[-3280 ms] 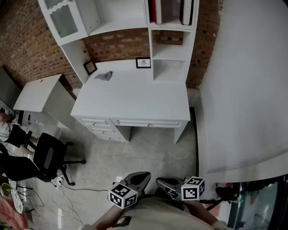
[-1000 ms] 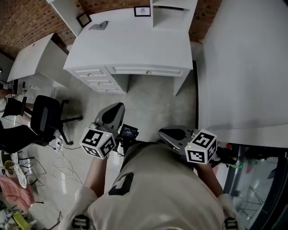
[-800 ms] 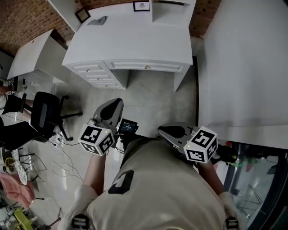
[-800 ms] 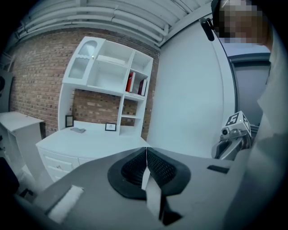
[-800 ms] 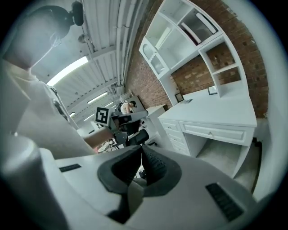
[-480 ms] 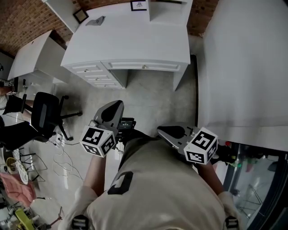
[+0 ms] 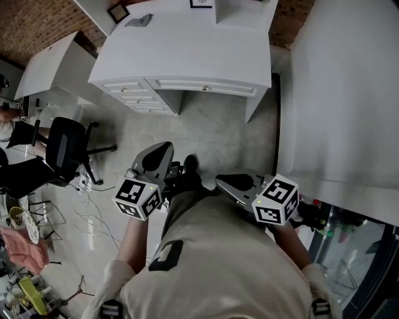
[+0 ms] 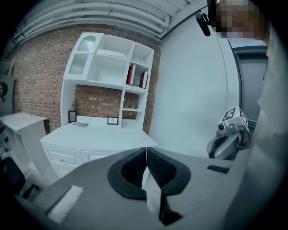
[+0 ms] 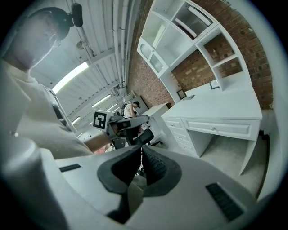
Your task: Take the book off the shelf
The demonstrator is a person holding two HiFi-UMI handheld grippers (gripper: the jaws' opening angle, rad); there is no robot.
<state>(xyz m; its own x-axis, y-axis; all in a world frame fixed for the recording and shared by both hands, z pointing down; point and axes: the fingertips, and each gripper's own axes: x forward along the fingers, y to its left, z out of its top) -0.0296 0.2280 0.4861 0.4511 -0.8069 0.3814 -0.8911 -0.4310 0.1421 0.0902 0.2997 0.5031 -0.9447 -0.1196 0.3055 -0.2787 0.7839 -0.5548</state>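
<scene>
In the head view the top edge cuts off the shelf (image 7: 246, 7) above the tabletop (image 7: 187, 56), leaving only its foot, and clips a small picture frame (image 7: 201, 3). In the left gripper view the books (image 8: 131, 75) (one of them red) are too small to count. A grey thing (image 7: 139, 21) on the tabletop is too small to tell.

Both forearms are bent in close at the chest. Left gripper (image 7: 159, 156) points fwd and a bit down, jaws pressed together w/ nothing btwn them. Right gripper (image 7: 232, 182) (angled across toward the left one) is likewise closed and empty.
</scene>
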